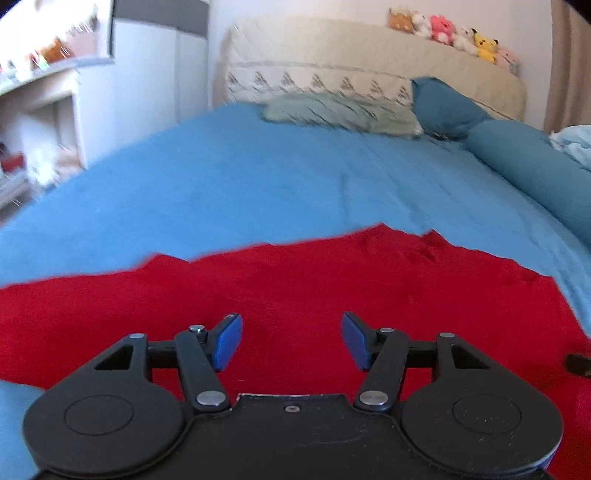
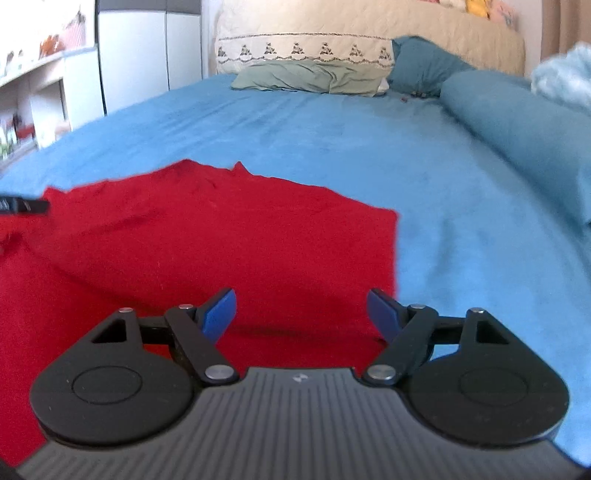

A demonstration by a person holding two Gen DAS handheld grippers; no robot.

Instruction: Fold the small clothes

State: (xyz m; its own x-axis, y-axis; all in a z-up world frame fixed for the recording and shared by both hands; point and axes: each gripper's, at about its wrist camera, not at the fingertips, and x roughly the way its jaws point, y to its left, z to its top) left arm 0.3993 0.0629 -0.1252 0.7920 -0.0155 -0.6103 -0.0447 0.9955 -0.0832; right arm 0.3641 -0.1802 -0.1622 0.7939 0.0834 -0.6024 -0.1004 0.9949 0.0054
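A red garment (image 1: 295,280) lies spread flat on the blue bed sheet (image 1: 229,177). My left gripper (image 1: 291,338) hovers over its near middle, open and empty, blue pads apart. In the right wrist view the same red garment (image 2: 207,243) shows with its right edge straight. My right gripper (image 2: 302,314) is open and empty above the garment's right near corner. A dark piece of the left gripper (image 2: 26,205) pokes in at the left edge; a bit of the right gripper (image 1: 578,363) shows at the right edge of the left view.
A grey-green pillow (image 2: 310,75), a dark teal pillow (image 2: 421,62) and a teal bolster (image 2: 517,125) lie at the bed's head and right side. A beige headboard (image 1: 369,59) carries several plush toys (image 1: 454,35). White shelves (image 1: 40,122) stand to the left.
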